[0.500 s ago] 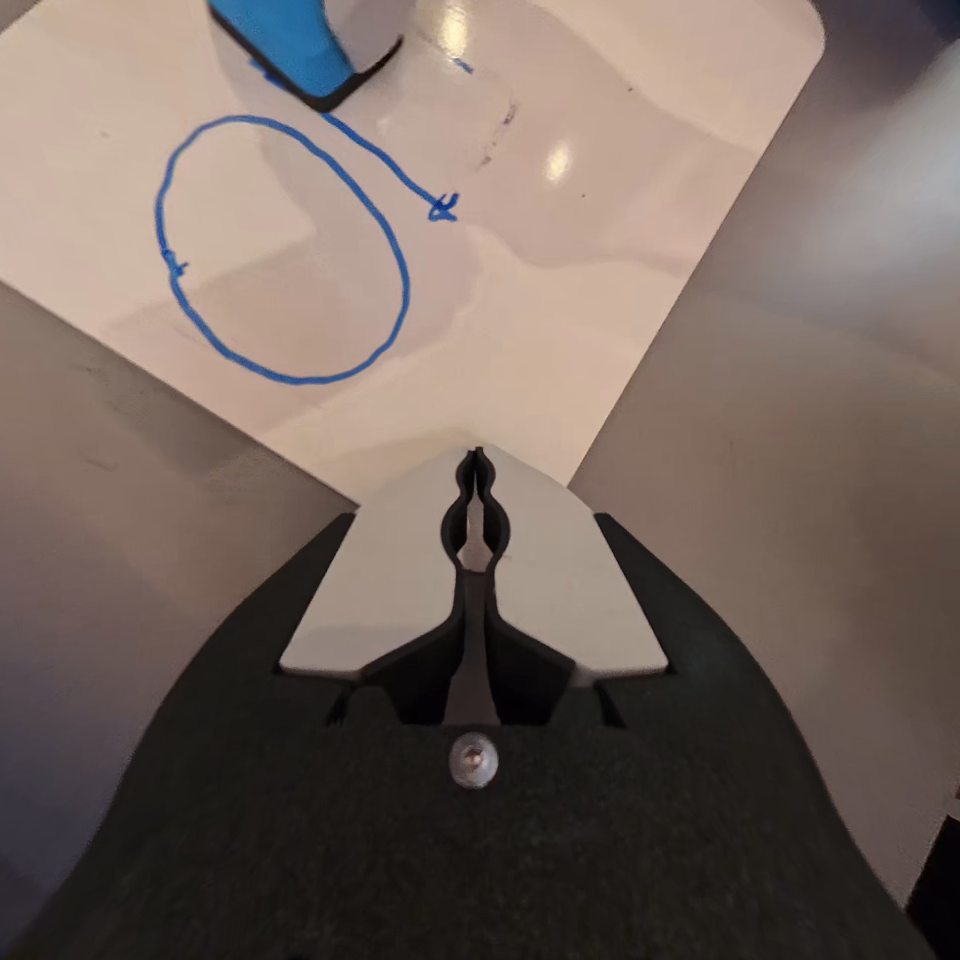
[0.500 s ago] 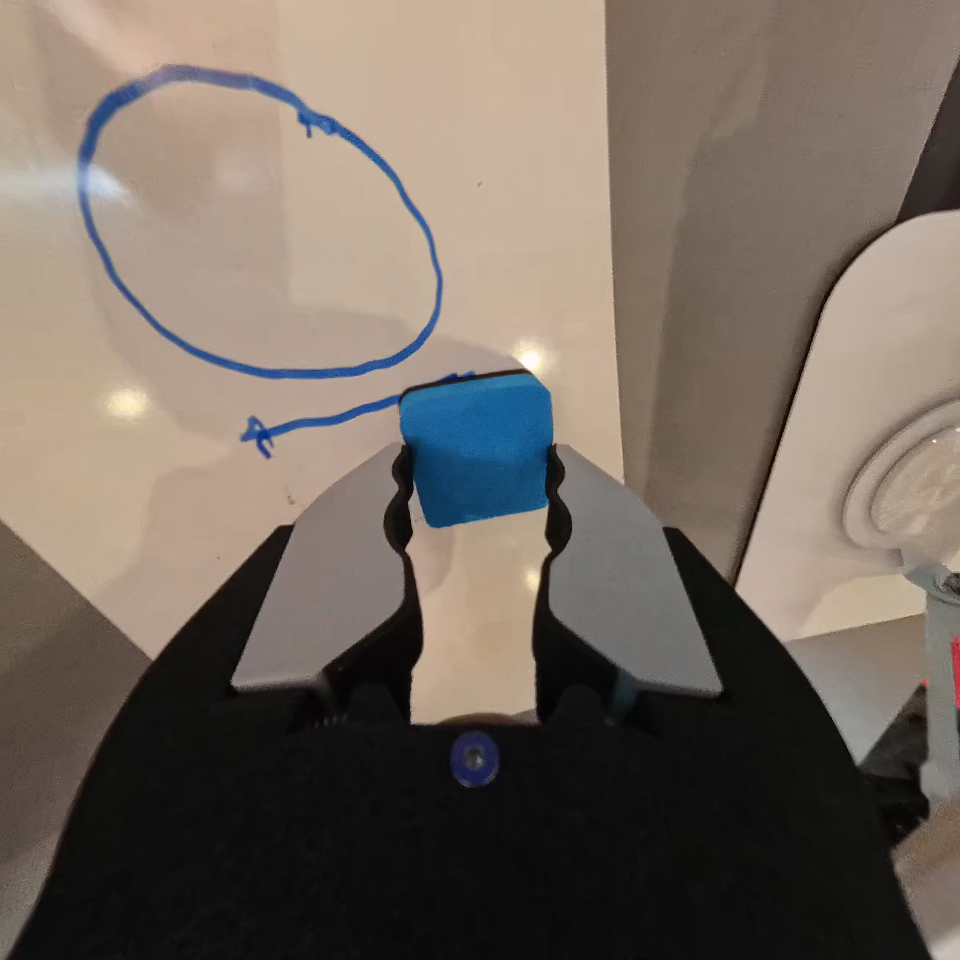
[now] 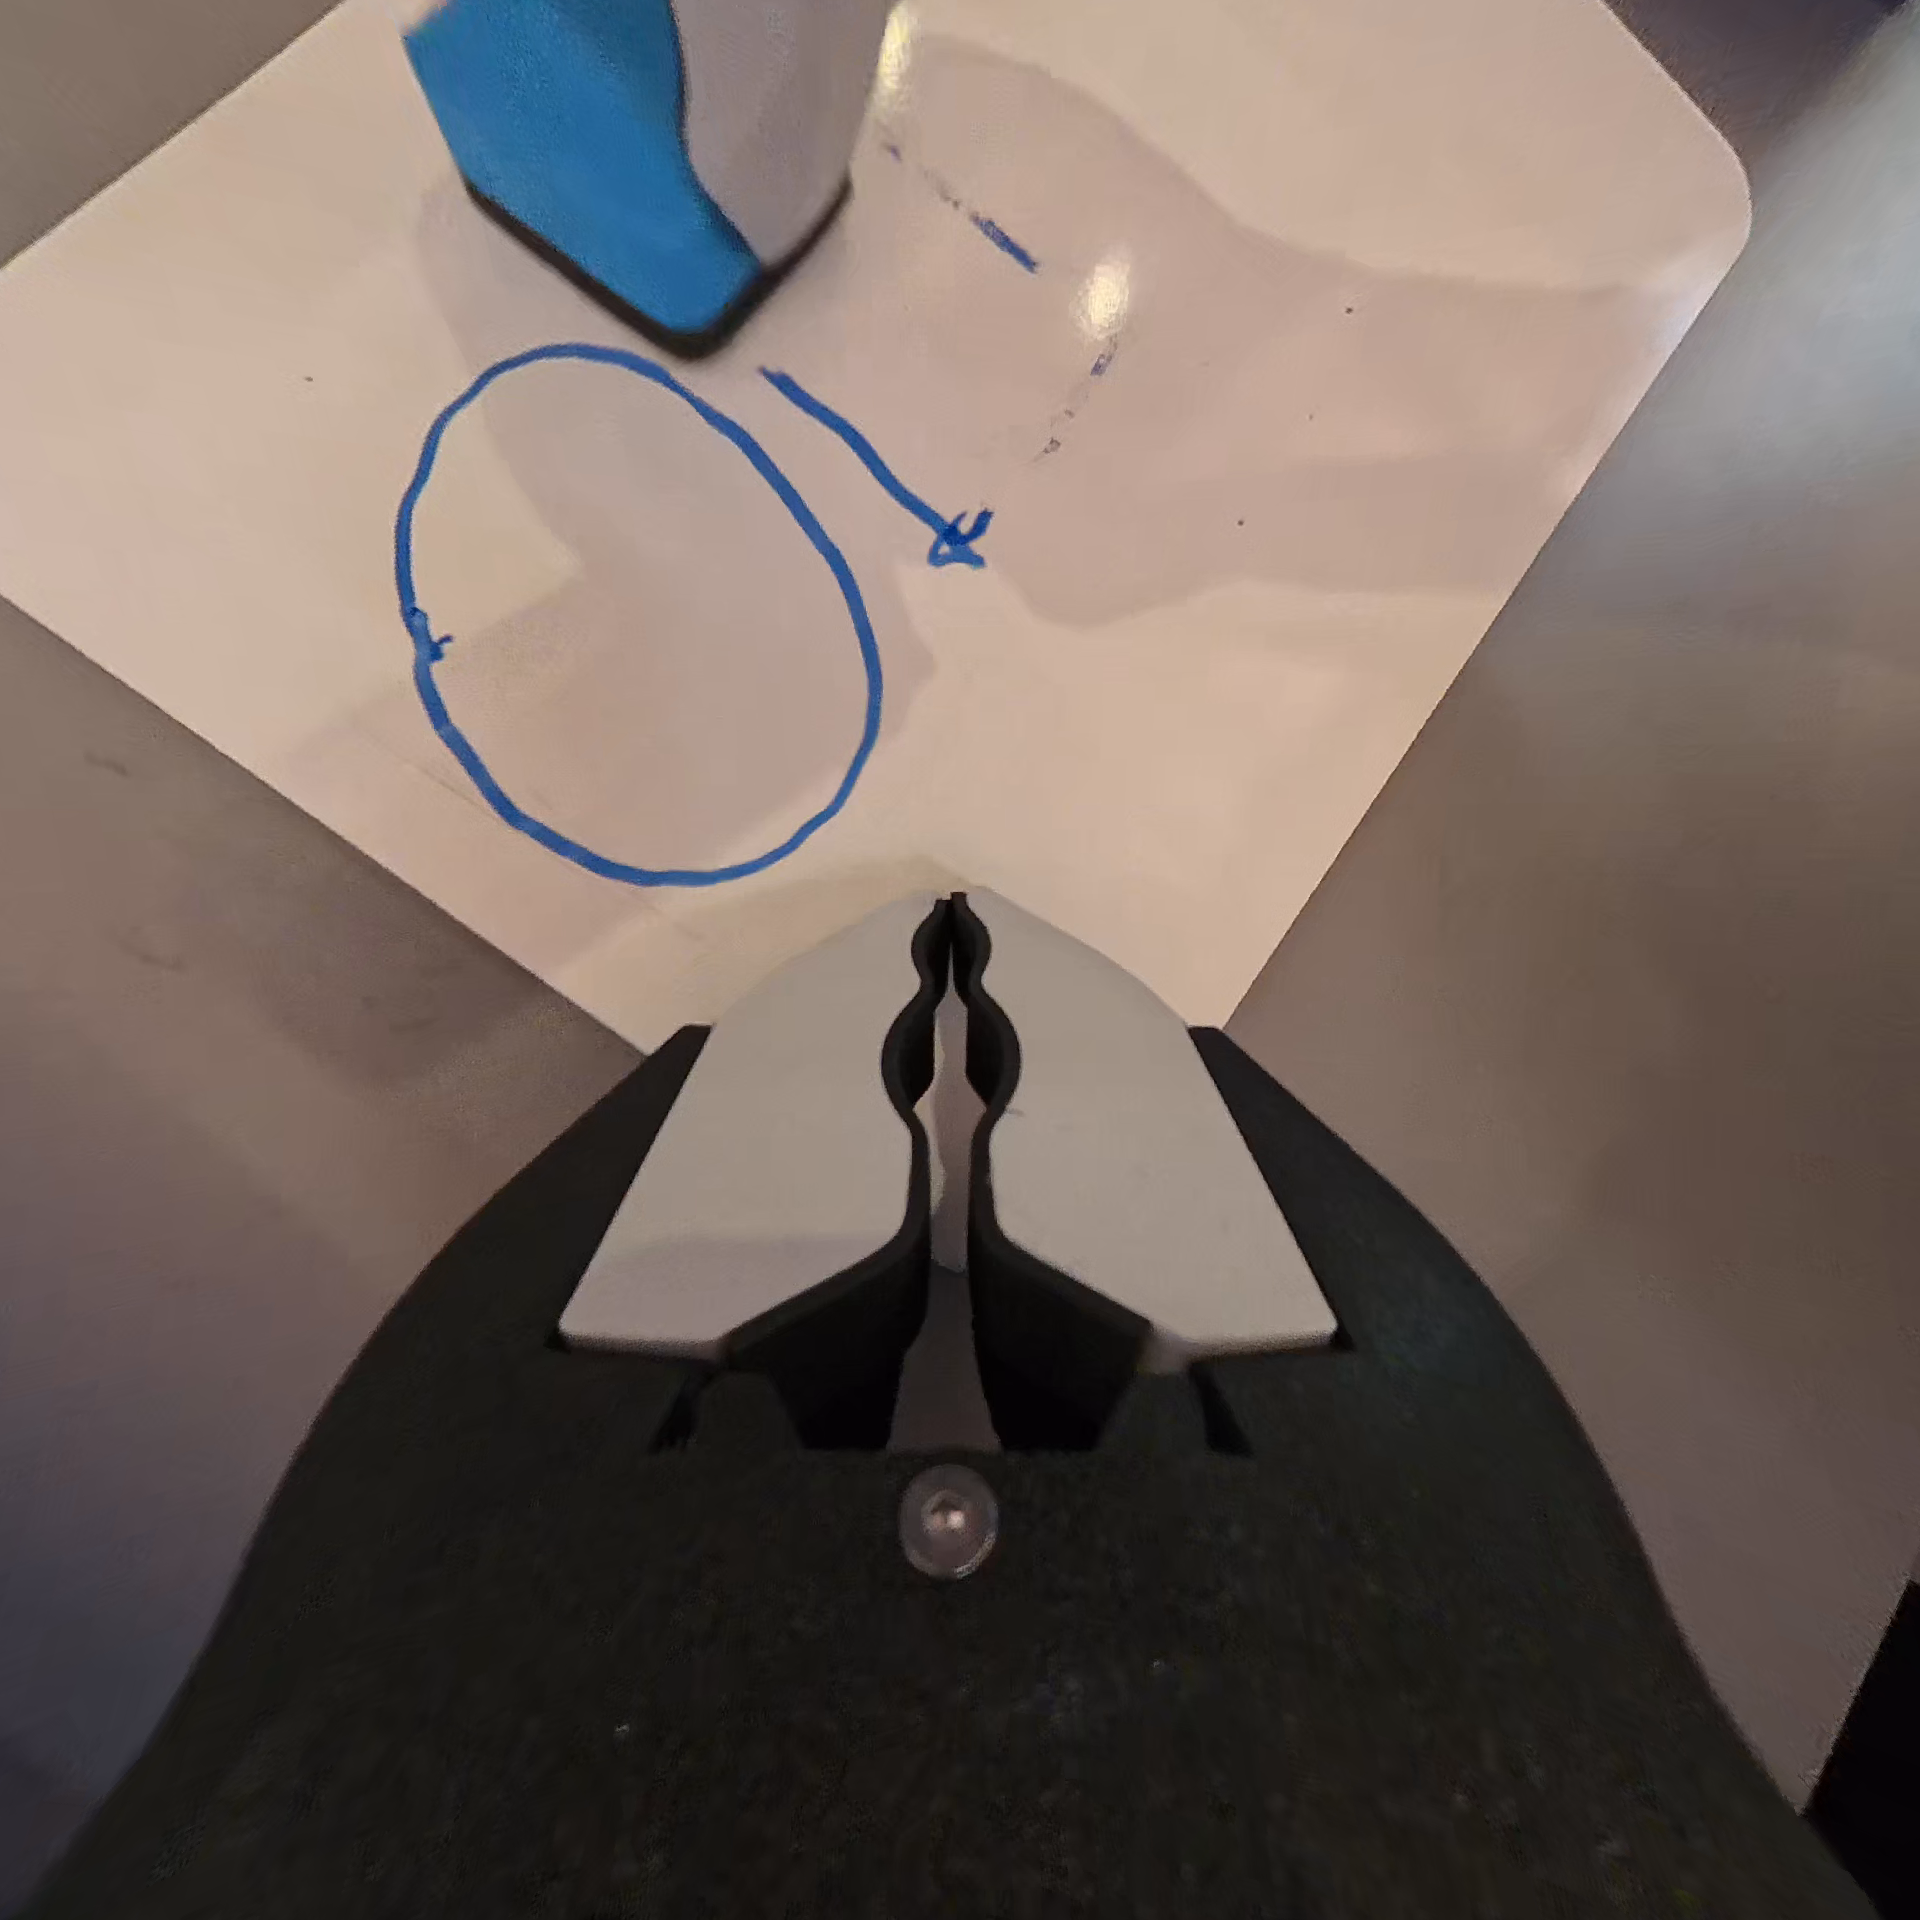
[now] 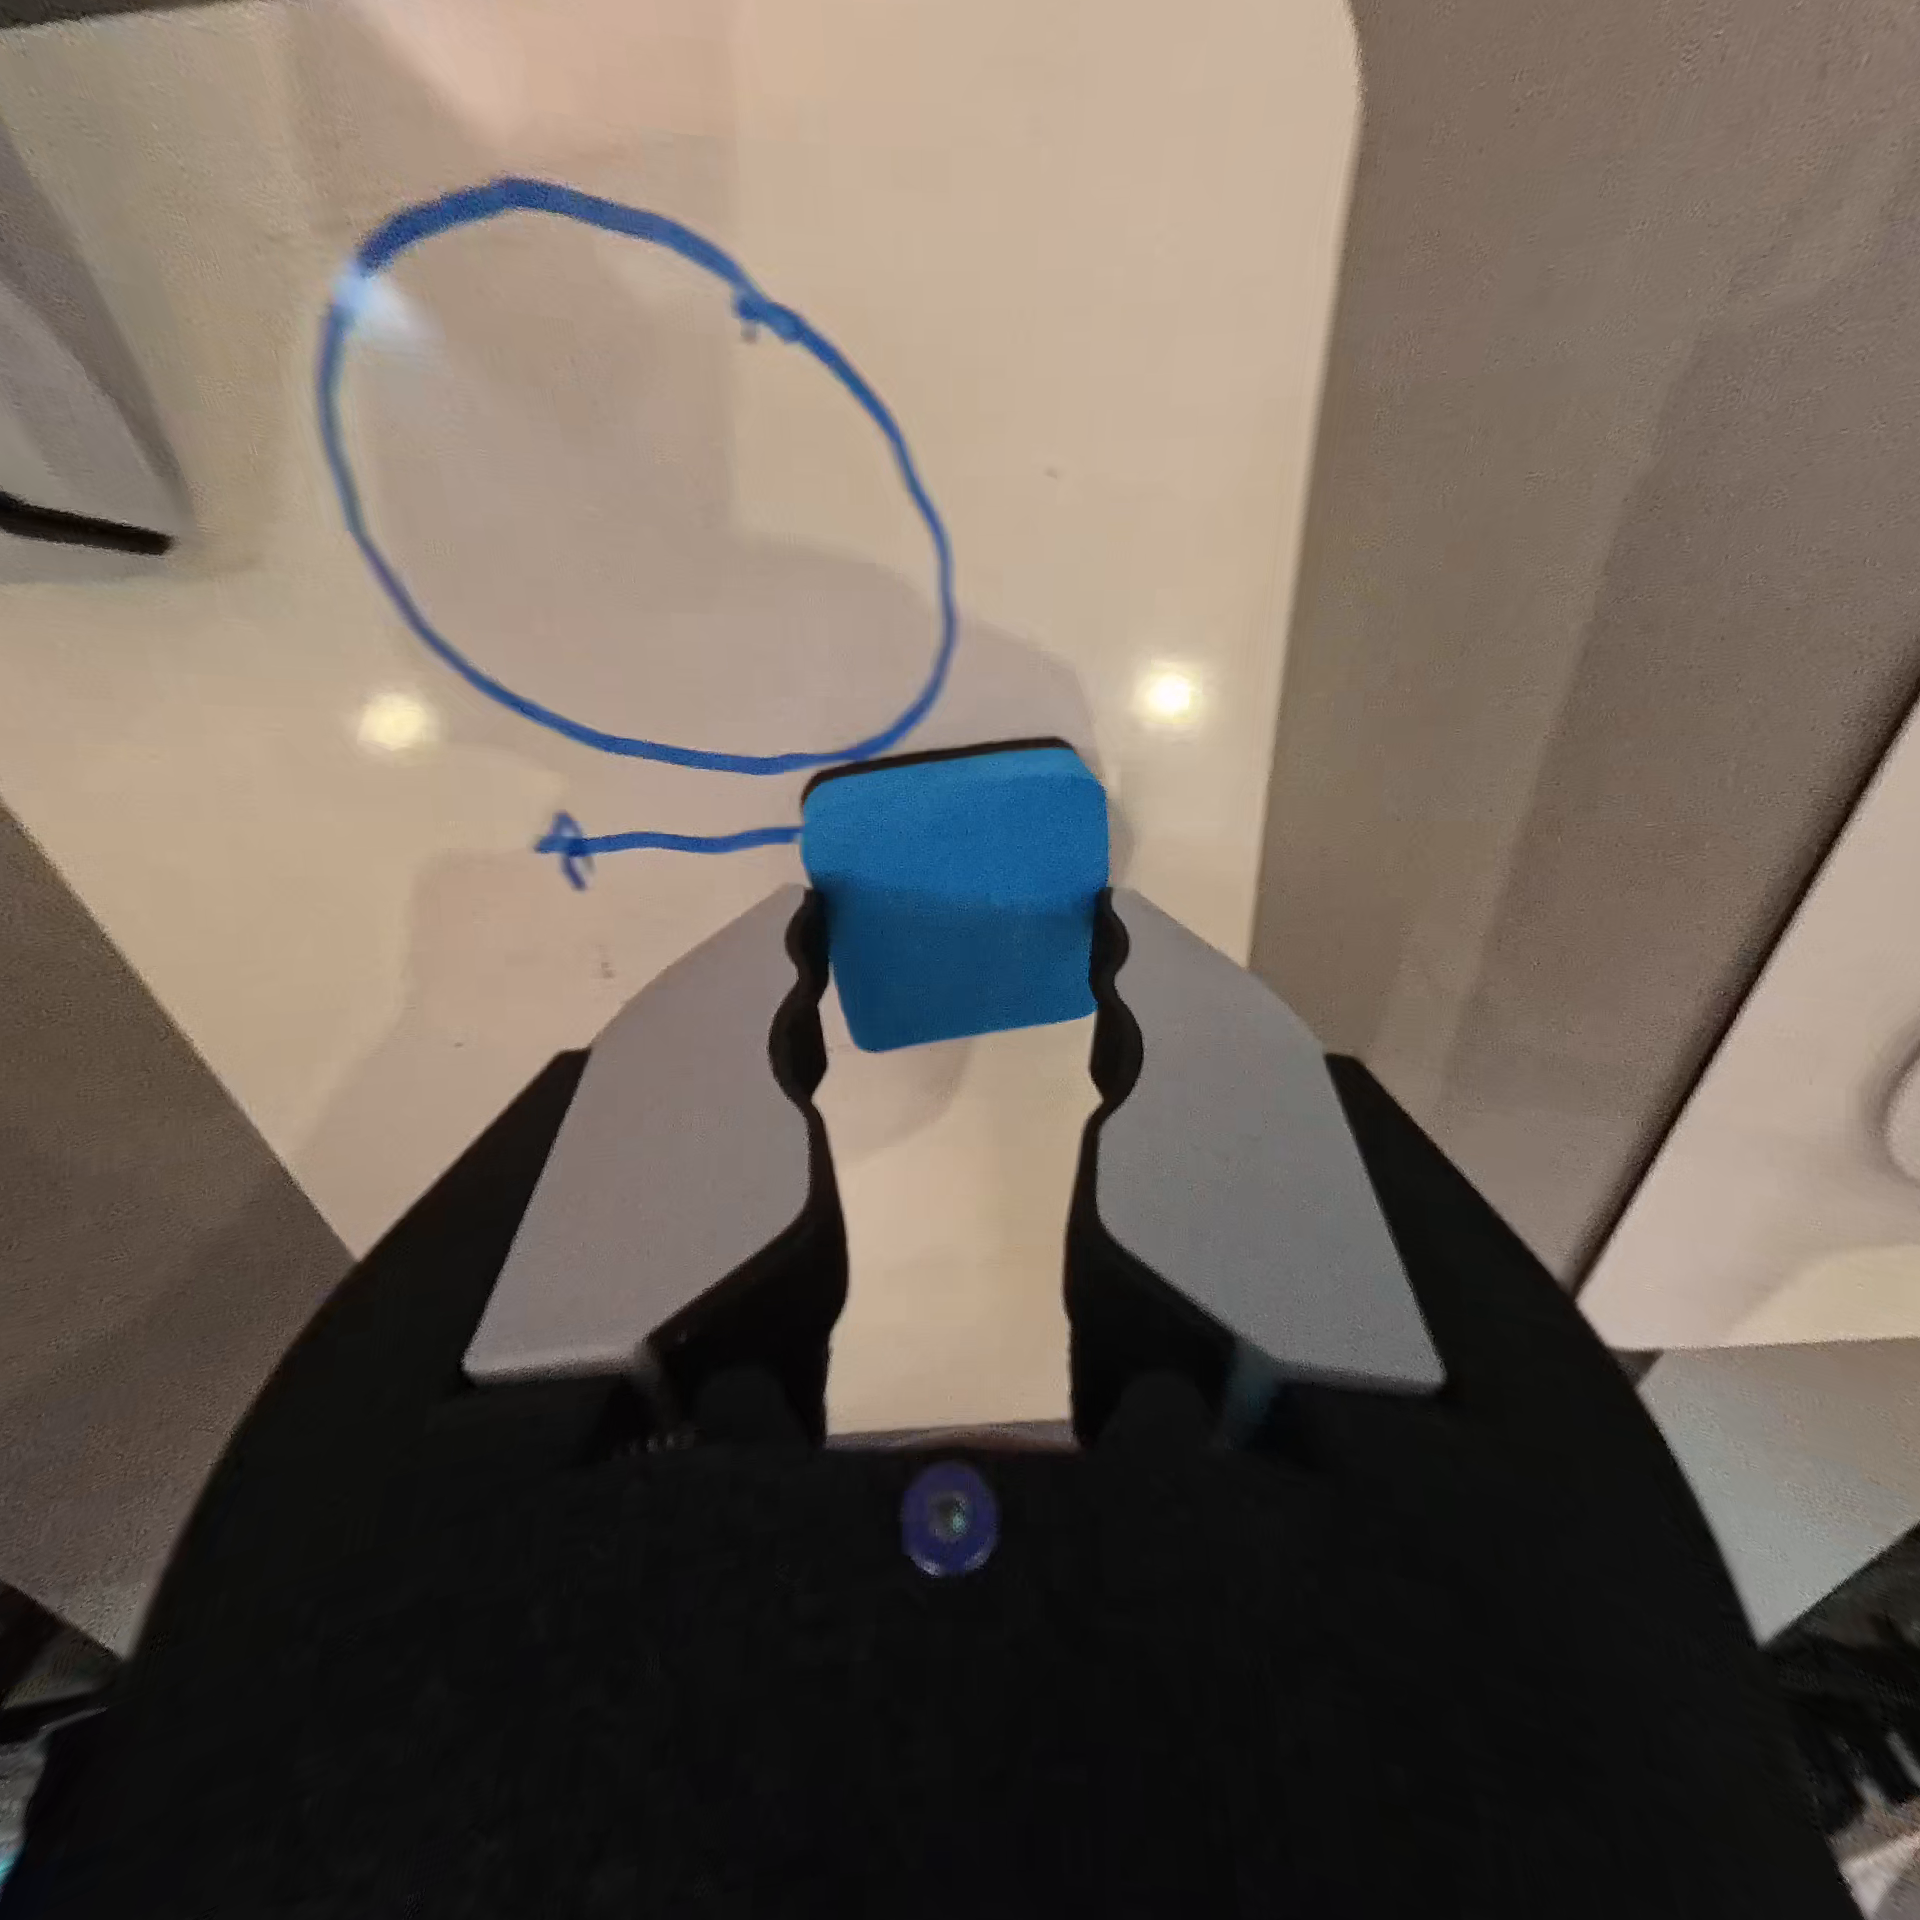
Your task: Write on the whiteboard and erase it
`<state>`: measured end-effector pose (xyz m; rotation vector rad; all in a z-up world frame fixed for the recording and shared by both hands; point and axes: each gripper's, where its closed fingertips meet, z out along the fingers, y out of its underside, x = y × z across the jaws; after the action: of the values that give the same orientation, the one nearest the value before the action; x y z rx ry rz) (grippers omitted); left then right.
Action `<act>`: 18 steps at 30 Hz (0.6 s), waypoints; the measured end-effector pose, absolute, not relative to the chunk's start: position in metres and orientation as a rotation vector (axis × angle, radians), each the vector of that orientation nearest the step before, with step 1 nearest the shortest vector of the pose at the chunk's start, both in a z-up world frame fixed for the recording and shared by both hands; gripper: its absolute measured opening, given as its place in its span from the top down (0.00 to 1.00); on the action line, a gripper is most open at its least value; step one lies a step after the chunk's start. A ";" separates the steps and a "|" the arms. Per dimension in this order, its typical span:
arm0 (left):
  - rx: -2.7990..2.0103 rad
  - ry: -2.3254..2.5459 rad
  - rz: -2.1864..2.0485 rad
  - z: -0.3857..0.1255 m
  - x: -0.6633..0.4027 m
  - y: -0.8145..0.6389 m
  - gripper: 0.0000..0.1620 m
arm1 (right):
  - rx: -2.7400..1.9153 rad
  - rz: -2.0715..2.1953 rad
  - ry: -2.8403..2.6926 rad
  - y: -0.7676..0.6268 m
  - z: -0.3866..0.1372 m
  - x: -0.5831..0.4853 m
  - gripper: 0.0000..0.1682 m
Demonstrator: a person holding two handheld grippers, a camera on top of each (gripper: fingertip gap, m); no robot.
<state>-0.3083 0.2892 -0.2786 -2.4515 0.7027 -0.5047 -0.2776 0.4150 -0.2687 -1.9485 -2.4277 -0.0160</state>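
The right tongs squeeze a blue eraser pressed on the whiteboard. A blue circle sits at 11 o'clock from it, beside a short blue line. The left tongs are closed and empty, over the whiteboard's corner on the grey table.

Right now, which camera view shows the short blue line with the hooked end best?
The left wrist view: the short blue line lies whole and sharp beside the oval. In the right wrist view it is blurred, one end meeting the blue eraser.
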 end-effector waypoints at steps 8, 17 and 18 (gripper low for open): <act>-2.421 0.717 -0.477 -0.279 -0.307 0.290 1.00 | -1.933 -0.100 -2.385 0.418 -0.270 -0.271 0.71; -2.359 0.732 -0.407 -0.279 -0.311 0.280 1.00 | -1.961 -0.040 -2.365 0.367 -0.270 -0.256 0.71; -2.358 0.725 -0.411 -0.279 -0.311 0.279 1.00 | -2.033 -0.058 -2.277 0.383 -0.270 -0.253 0.71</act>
<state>-0.3110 0.2793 -0.2786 -2.3585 0.7250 -0.4108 -0.2535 0.3830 -0.2702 -2.0333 -2.2765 -0.0583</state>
